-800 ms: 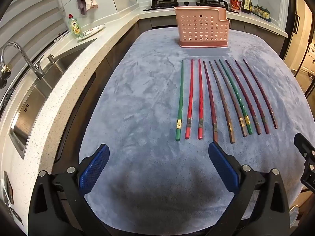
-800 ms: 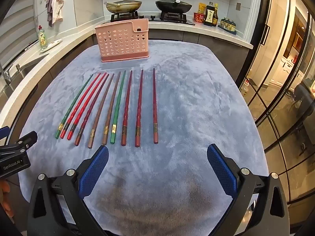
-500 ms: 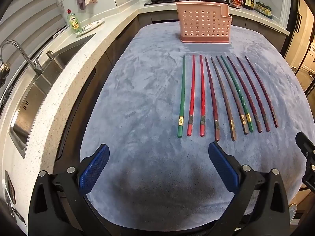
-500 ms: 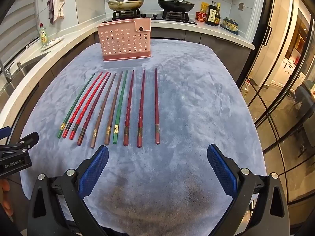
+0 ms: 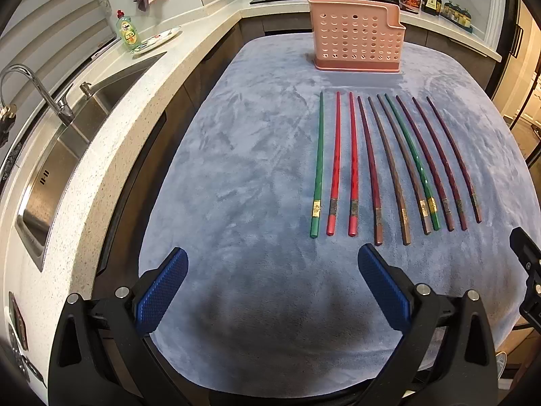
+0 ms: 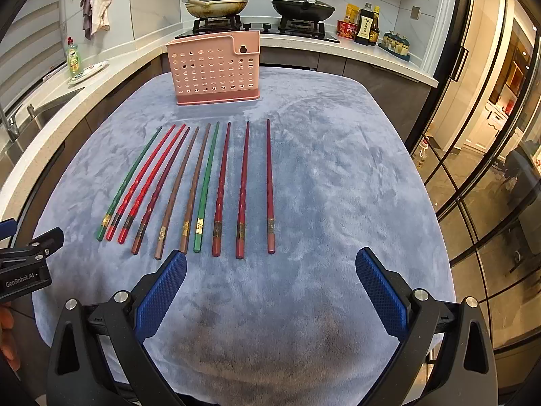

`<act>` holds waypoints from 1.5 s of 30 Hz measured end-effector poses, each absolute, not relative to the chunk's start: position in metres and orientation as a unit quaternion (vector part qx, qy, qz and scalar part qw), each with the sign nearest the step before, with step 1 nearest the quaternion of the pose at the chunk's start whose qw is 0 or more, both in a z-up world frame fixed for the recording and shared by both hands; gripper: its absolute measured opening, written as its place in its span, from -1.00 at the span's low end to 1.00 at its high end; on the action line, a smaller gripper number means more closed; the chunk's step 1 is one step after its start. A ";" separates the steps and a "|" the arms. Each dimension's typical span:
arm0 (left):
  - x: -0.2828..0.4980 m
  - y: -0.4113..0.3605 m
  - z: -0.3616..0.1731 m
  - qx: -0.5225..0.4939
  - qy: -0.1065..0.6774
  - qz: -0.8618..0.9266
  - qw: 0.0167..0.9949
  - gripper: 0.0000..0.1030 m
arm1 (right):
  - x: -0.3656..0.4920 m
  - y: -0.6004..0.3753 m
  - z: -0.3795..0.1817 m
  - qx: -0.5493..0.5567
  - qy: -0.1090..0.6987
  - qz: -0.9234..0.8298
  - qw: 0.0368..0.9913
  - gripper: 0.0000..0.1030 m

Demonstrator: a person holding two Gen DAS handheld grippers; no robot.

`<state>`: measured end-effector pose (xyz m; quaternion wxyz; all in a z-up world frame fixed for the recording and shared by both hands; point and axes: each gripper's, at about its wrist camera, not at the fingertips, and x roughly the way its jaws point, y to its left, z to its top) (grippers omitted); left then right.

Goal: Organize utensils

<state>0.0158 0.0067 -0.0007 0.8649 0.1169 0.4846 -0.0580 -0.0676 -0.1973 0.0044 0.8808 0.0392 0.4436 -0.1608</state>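
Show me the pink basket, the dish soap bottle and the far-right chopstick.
pink basket [image 6: 214, 71], right wrist view, middle of its holed front wall.
dish soap bottle [image 5: 127, 34], left wrist view, label.
far-right chopstick [image 6: 269, 182], right wrist view, mid-shaft.

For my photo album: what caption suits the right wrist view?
Open right gripper above ten coloured chopsticks lined up on a blue cloth before a pink utensil holder.

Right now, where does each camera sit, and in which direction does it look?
Left wrist: on the left gripper, looking forward over the blue cloth; its open fingers show, chopsticks to the right.
Right wrist: on the right gripper, facing likewise; open fingers show, the left gripper's side at the left edge.
Both share the chopsticks, pink holder and stove.
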 end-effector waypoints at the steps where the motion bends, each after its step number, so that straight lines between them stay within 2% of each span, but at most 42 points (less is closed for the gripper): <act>1: 0.016 0.007 -0.001 0.117 0.485 -0.058 0.865 0.87 | -0.067 -0.197 0.005 0.040 0.443 -0.161 0.881 0.87; 45: 0.021 0.002 0.001 0.123 0.480 -0.056 0.867 0.87 | -0.062 -0.196 0.004 0.037 0.445 -0.157 0.881 0.87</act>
